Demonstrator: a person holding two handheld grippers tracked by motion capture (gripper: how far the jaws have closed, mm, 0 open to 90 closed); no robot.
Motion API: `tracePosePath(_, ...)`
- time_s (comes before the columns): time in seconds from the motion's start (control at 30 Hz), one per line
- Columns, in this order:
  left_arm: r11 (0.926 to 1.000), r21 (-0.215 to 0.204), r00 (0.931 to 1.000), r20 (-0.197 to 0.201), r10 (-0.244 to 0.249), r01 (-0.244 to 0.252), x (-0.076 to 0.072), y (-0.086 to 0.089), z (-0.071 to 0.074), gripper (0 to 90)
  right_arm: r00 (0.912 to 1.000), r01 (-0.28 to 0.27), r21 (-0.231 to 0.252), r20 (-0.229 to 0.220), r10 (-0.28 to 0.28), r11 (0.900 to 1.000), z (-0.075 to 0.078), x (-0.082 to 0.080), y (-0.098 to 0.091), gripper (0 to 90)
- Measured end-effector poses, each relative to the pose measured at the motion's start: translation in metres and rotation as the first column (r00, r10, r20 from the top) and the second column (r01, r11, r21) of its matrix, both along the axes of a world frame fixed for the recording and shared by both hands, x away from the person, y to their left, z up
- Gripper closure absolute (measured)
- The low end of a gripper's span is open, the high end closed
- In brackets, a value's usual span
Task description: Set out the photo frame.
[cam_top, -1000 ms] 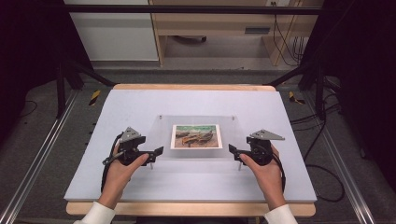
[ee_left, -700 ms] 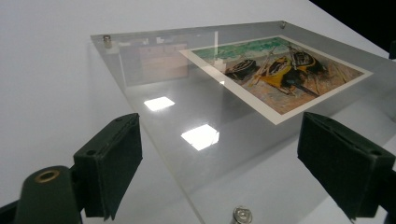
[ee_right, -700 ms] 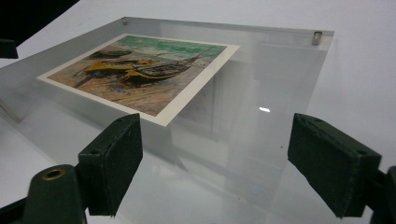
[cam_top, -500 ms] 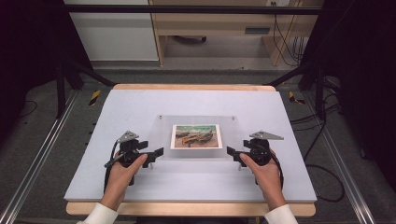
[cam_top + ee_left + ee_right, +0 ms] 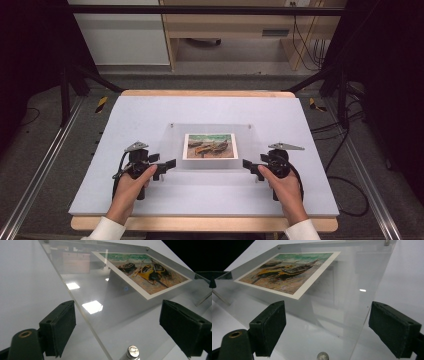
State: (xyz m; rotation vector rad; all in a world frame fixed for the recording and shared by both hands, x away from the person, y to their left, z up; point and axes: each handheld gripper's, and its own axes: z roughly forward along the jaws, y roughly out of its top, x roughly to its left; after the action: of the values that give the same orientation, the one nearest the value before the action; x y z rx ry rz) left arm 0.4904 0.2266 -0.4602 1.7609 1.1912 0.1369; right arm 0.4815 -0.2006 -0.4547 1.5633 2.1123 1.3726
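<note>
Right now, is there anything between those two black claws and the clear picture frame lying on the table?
Nothing visible. The left gripper and right gripper sit at the near corners of the clear frame, jaws open. In each gripper view the frame's edge already lies between the pads, with bare white table around it.

no readable text, labels, brands or numbers anywhere in view

Near corners of the acrylic frame (image 5: 105,302) run off the bottom edge in both gripper views, each with a metal standoff (image 5: 132,352) half cut. Print (image 5: 210,146) subject is too small to read from the high view. Both forearms exit the bottom edge there, and each hand (image 5: 131,186) hides its gripper's handle.
</note>
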Motion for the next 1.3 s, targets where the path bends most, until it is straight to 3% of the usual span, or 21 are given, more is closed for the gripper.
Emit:
tracePosePath(0.03,1.0,-0.006,1.0,-0.004,-0.001,0.001,0.0003,0.0004,-0.0006,12.9,1.0,-0.003,0.008,-0.008,0.003,1.0,-0.0004,0.0003,-0.0011,14.8)
tracePosePath(0.13,0.9965,-0.076,0.998,-0.05,-0.039,0.035,0.0011,-0.0006,-0.0054,12.9,0.9999,-0.003,0.023,-0.013,0.003,0.9997,-0.0017,0.0006,-0.002,14.6)
tracePosePath(0.17,0.9964,-0.078,0.9981,-0.05,-0.035,0.031,0.0011,-0.0008,-0.0057,12.9,0.9999,-0.003,0.029,-0.013,0.004,0.9996,-0.0023,0.0008,-0.0026,14.8)
tracePosePath(0.23,0.9976,-0.066,0.9992,-0.035,-0.022,0.02,0.0013,-0.0017,-0.0053,13.3,0.9998,-0.006,0.042,-0.019,0.007,0.9991,-0.0033,0.0014,-0.0044,15.3)
tracePosePath(0.4,0.9959,-0.082,0.9983,-0.04,-0.042,0.039,0.0028,-0.0013,-0.007,13.3,0.9976,-0.021,0.097,-0.064,0.027,0.9951,-0.0061,0.0029,-0.006,15.9)
tracePosePath(1.3,0.9965,-0.068,0.997,-0.056,-0.053,0.05,0.0048,0.0009,-0.0036,15.8,0.9972,-0.025,0.081,-0.068,0.03,0.9964,-0.0041,0.0037,-0.0048,17.2)
